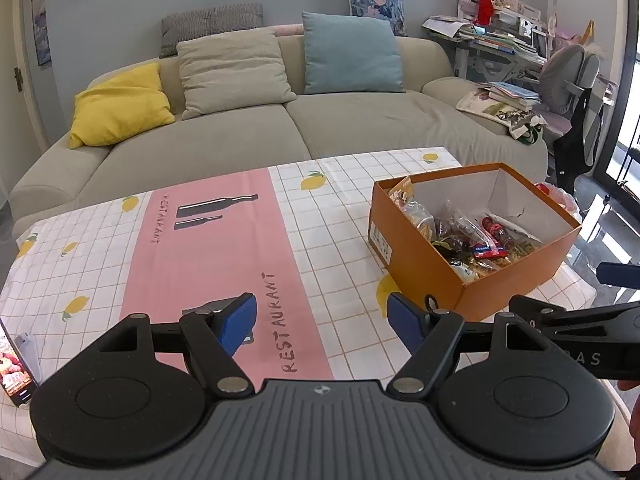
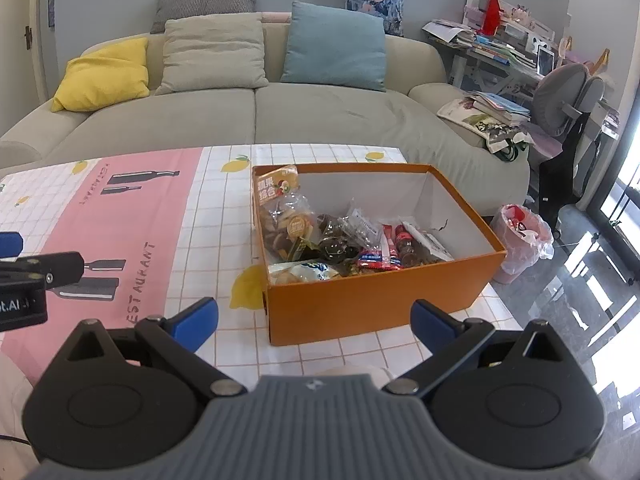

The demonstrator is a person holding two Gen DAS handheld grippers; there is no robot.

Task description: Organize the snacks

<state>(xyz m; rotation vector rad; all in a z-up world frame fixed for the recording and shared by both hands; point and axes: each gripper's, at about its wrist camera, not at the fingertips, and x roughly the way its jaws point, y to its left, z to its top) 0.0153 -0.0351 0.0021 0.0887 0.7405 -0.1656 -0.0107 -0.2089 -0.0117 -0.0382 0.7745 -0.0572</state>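
**Snacks boxed, both tools empty: near the end, or between picks**

Nearest, in the left view: left gripper (image 1: 322, 320) spread wide, blue pads (image 1: 239, 322) well apart, nothing between them, hovering over the pink stripe of the tablecloth (image 1: 208, 264). Same story in the right view: right gripper (image 2: 314, 320) gaping, holding nothing, aimed at the near wall of the orange box (image 2: 360, 300). At the far left edge of the left view, a package (image 1: 14, 368) lying on the cloth, cut off by the frame; too little shown to say whether a snack.

Just beyond the right tool, the box, lidless, standing on the checked part of the cloth. Inside, snacks (image 2: 340, 240) heaped along the near and left side: an upright bag of dried fruit (image 2: 280, 204) against the left wall, clear wrappers, red packets, a pale bag at the near wall. Far right half of the box bare.

Judging by this: loading mostly done, or a pause before another pick. Next, probably a sweep left for that package, approached low with the wide opening, closed on its edge, then carried over the box rim into the free half.

Farther back, sofa (image 2: 248, 120) with cushions; to the right, cluttered desk (image 2: 500, 52) and pink bin (image 2: 520, 236).
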